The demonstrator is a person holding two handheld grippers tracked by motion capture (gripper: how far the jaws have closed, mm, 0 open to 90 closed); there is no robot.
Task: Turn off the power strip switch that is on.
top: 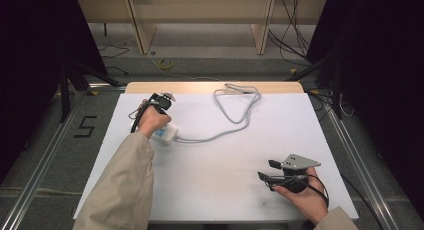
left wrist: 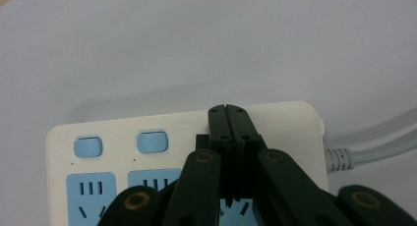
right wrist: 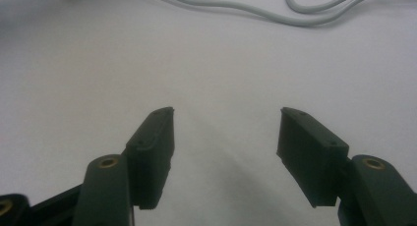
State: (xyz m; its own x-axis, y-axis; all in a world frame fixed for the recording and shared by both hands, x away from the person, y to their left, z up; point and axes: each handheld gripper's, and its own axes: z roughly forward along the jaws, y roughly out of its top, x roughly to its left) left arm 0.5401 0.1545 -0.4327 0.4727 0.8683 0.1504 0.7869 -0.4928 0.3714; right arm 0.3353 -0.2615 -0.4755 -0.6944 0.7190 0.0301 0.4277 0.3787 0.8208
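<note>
A white power strip (top: 165, 134) with blue sockets and blue switches lies at the left of the white table. In the left gripper view the power strip (left wrist: 123, 127) shows two blue switches (left wrist: 152, 142) and sockets below them. My left gripper (left wrist: 229, 109) is shut with nothing between its jaws, its tips pressed down over the strip's top face. From above, the left gripper (top: 161, 102) sits in the hand just behind the strip. My right gripper (top: 266, 170) rests open at the table's front right; the right gripper (right wrist: 226, 113) has bare table between its jaws.
The strip's grey cable (top: 235, 115) runs right and loops toward the table's back edge, ending in a plug (top: 235, 88). That cable (right wrist: 255, 12) also crosses ahead of the right gripper. A wooden shelf (top: 200, 20) stands beyond the table.
</note>
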